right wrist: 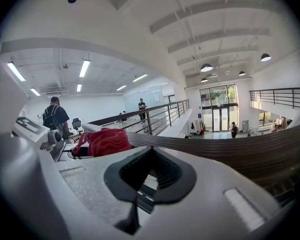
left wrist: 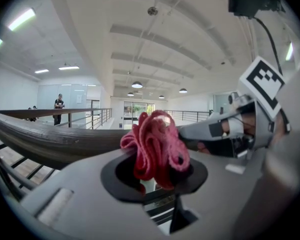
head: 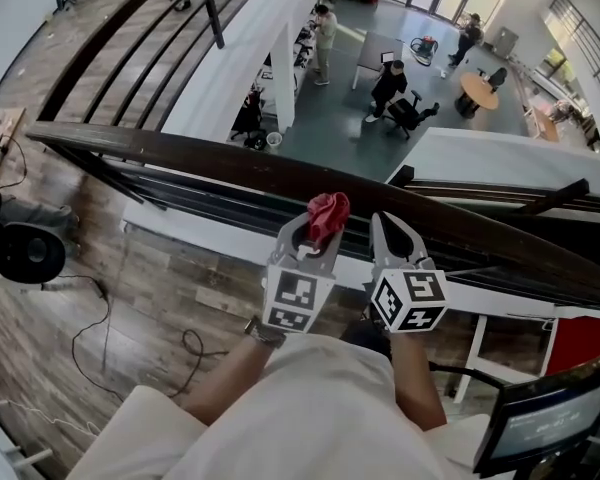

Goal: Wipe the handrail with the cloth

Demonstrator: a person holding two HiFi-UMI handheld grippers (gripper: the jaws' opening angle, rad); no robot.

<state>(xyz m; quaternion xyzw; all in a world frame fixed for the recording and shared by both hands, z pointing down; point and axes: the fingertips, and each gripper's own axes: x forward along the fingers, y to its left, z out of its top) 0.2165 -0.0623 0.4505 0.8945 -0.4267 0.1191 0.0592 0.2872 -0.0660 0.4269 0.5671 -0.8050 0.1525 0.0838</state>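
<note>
**Near field.** The person's left forearm [head: 230,378] reached forward from a pale shirt [head: 310,423]. The left gripper [head: 316,236] had its jaws clamped on a red cloth [head: 328,214]. The cloth stood bunched in loose folds above the dark pads; in the left gripper view the folds filled the hollow between them. The right gripper [head: 394,233] lay just beside it on the right, with its jaws drawn together and nothing in the hollow between their pads.

**Middle field.** Both grippers pointed at the handrail [head: 210,158], a dark wooden rail that curved from the left edge of the head view to its right edge. The cloth sat at the handrail's near edge, about midway along its visible length. Whether it touched the wood could not be told. Thin dark railing bars [head: 195,194] ran beneath the handrail.

**Far field.** Beyond and below lay a grey lower floor [head: 340,118] with several people [head: 388,83] on it, along with a round table [head: 477,92] near the head view's upper right corner.
</note>
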